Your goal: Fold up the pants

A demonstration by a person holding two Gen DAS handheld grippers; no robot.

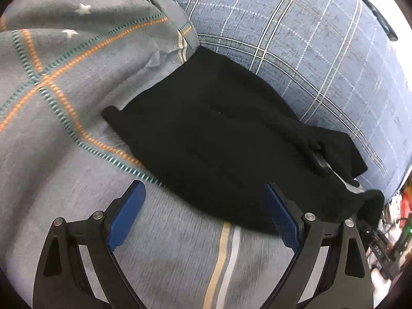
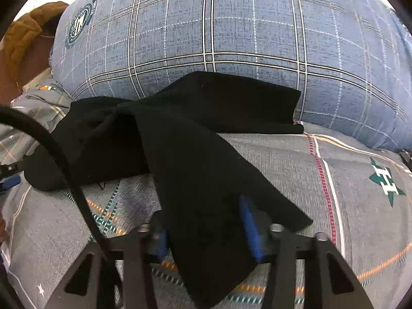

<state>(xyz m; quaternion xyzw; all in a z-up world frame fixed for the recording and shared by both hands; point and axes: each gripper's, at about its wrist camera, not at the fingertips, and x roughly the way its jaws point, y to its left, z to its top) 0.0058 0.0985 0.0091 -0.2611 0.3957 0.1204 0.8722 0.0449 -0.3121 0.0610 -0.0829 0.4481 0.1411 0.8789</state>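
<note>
Between the right gripper's [image 2: 206, 221] partly closed fingers hangs a pants [image 2: 195, 159] leg, grasp uncertain.

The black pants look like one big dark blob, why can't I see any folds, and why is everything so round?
Left wrist view: the pants are so dark that creases barely show; the striped sheet near the fingers is smeared by motion blur. Right wrist view: the fisheye lens bulges the checked pillow, with black corners around the picture.

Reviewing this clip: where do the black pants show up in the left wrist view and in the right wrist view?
Left wrist: black pants fill the centre, running from mid-left toward the right edge.
Right wrist: black pants spread across the middle, one leg trailing down to the bottom centre.
Shared landmark: the blue plaid pillow lies behind them.
</note>
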